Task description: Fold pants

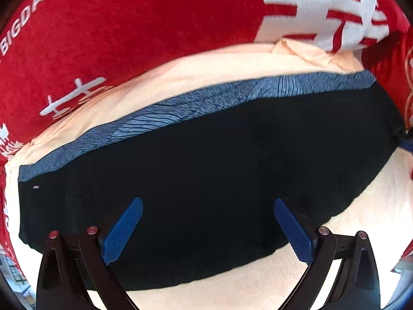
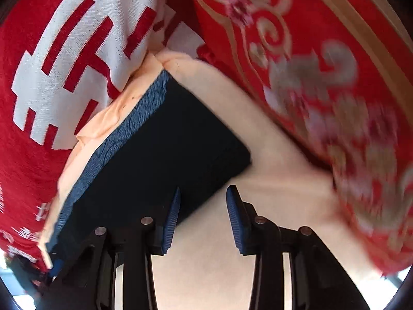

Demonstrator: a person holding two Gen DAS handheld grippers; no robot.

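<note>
Left wrist view: the left gripper (image 1: 207,202) points steeply down with its two blue ribbed fingers (image 1: 124,230) spread wide and nothing between them. Directly beneath and ahead of the fingertips lie the black folded pants with a blue patterned side stripe (image 1: 206,175), a long flat band spanning the view on a pale peach sheet (image 1: 180,69). Beyond the stripe, farther from the gripper, spreads a red plush blanket with white characters and lettering (image 1: 142,25).

Right wrist view: the right gripper (image 2: 204,193) also points down, its blue fingers (image 2: 171,222) partly apart and empty. The pants' dark end (image 2: 165,149) lies just ahead and to the left of the fingertips, one corner reaching under the left finger; whether it touches is unclear. Peach sheet shows under the right finger. A red cushion with gold and pink ornament (image 2: 322,77), blurred, lies to the right beyond the sheet.
</note>
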